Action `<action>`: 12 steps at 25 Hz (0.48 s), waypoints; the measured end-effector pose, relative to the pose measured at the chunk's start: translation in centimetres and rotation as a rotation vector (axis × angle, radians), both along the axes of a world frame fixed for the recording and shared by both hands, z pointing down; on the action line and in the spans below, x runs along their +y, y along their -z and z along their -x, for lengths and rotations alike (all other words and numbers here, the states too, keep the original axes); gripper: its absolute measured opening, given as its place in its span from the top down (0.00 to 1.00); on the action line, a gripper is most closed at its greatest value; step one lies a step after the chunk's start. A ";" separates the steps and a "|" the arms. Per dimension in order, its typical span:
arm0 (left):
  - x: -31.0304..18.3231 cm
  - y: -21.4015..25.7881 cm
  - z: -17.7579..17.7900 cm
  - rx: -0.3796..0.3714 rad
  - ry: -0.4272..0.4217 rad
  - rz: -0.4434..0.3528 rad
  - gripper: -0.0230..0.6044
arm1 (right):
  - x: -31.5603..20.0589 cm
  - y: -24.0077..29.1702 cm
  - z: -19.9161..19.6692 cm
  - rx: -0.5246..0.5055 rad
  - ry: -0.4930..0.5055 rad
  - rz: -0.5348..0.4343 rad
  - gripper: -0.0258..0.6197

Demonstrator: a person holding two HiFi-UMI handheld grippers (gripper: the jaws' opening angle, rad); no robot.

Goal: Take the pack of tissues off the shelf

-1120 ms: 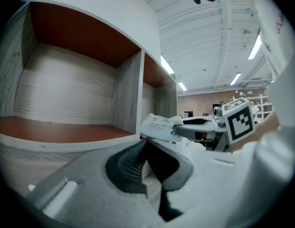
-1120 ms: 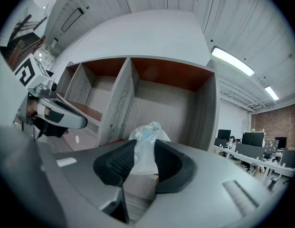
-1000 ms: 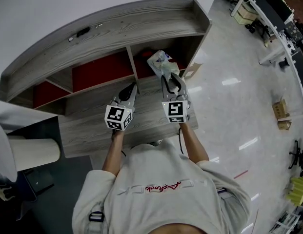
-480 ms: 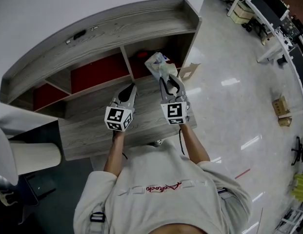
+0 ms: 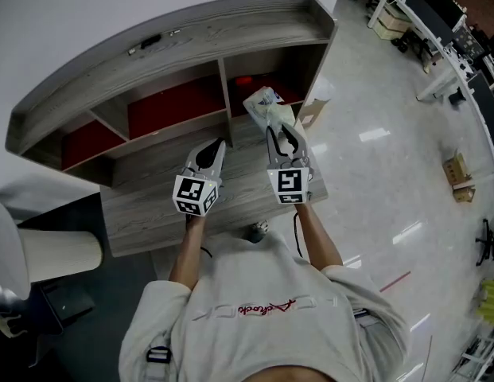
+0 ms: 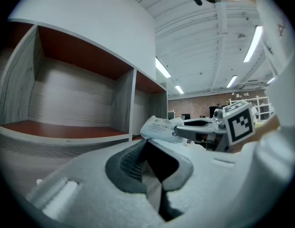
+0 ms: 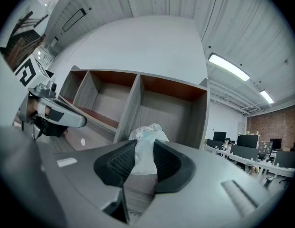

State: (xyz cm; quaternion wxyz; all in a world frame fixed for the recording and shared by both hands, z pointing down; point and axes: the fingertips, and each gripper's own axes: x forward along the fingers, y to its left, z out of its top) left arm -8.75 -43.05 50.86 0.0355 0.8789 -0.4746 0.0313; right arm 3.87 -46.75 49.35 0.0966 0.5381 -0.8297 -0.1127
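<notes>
The pack of tissues (image 5: 265,104), white and crinkled, hangs in front of the right-hand compartment of the grey wooden shelf (image 5: 191,34). My right gripper (image 5: 280,127) is shut on its lower end. In the right gripper view the pack (image 7: 145,139) stands pinched between the dark pads (image 7: 118,163). My left gripper (image 5: 217,143) hovers shut and empty over the desk top (image 5: 143,213), left of the pack. The left gripper view shows its closed pads (image 6: 133,163), with the pack (image 6: 159,127) and the right gripper beyond them.
The shelf has red-backed compartments; a small red object (image 5: 244,79) lies deep in the right one. A cardboard piece (image 5: 312,114) leans at the shelf's right end. A white cylinder (image 5: 60,253) lies at the left. Shiny floor and office desks (image 5: 437,22) are to the right.
The right gripper with the pack has come slightly out from the right compartment, and the red object behind it now shows. The left gripper has stayed where it was.
</notes>
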 end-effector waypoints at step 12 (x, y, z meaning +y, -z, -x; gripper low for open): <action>5.7 -0.1 2.2 0.009 -0.037 -0.004 0.97 | 5.7 0.2 1.8 0.016 -0.038 -0.014 0.84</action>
